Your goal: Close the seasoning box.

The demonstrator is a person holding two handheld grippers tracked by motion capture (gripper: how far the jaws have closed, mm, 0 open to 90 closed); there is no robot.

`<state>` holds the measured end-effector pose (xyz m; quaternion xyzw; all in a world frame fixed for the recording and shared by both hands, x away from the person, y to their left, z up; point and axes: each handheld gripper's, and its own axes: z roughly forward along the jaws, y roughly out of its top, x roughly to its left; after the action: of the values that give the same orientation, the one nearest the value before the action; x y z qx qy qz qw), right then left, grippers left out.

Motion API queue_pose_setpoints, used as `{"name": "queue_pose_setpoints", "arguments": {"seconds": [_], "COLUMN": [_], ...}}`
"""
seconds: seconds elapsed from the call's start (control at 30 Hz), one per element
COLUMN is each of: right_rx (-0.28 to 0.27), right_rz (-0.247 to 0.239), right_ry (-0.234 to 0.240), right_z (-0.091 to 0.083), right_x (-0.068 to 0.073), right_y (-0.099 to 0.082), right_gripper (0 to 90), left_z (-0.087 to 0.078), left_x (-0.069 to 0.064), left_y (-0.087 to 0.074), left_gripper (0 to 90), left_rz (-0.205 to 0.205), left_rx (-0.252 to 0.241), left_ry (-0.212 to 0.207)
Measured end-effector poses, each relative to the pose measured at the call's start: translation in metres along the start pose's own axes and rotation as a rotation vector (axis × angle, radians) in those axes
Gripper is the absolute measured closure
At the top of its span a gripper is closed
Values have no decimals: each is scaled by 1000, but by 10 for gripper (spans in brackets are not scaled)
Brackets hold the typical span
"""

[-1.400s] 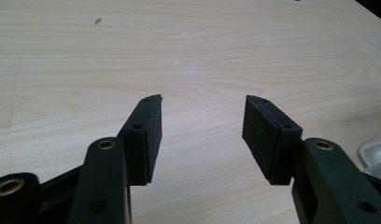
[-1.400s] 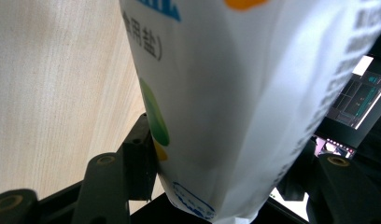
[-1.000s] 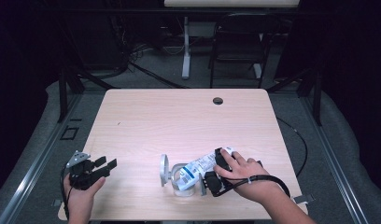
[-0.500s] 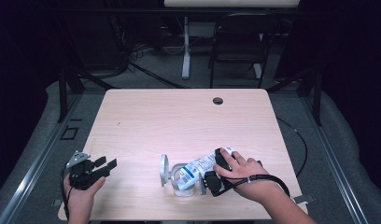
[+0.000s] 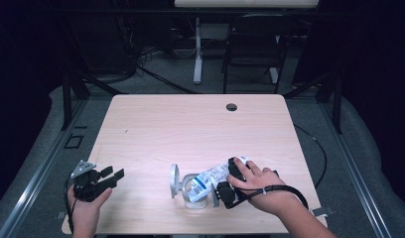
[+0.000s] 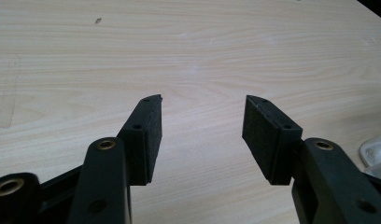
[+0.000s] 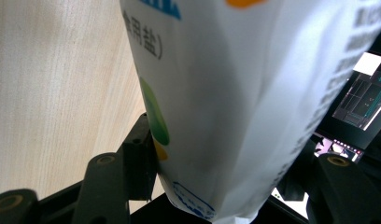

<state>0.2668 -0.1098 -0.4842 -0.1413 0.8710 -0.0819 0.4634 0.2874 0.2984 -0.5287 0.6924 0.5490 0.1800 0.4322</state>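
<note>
Tongs (image 7: 235, 154) unmoved — clamping salt bag (image 7: 254, 93), unchanged

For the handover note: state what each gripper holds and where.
The right gripper grips the white bag near one end; the left gripper holds nothing.

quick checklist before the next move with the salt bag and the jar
1. Right gripper fingers clamp the white salt bag: ok.
2. Bag mouth reaches into the glass jar: cannot tell.
3. Jar lid off, standing on edge beside the jar: ok.
4. Left gripper open and empty over the table: ok.
5. Jar steadied by anything: not ok, the left gripper is well apart from it.
</note>
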Motion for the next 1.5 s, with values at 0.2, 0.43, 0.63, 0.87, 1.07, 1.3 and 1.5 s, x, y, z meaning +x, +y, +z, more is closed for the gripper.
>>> {"name": "queue_pose_setpoints", "arguments": {"seconds": [0.2,0.43,0.63,0.87,1.07,1.3,1.5], "right_rx": [-2,21,13,13,14,20,22], "right_rz": [-2,-24,-15,-11,-15,-10,-13], "right_ry": [0,-7,3,17,26,44,53], "right_z": [0,-3,-2,-2,-2,-2,-1], "right_x": [0,-2,-1,-2,-3,-4,-5], "right_y": [0,1,1,1,1,1,2], "right_gripper": [429,429,429,429,429,430,430], "left_z": [0,0,0,0,0,0,-1], "left_x": [0,0,1,1,1,1,2], "left_y": [0,0,0,0,0,-1,0], "left_gripper": [480,480,480,480,480,480,480], "left_rz": [1,0,-4,-4,-6,-10,-7], "left_rx": [-1,-1,-2,-2,-2,-4,6], "left_ry": [0,2,2,2,2,2,1]}}
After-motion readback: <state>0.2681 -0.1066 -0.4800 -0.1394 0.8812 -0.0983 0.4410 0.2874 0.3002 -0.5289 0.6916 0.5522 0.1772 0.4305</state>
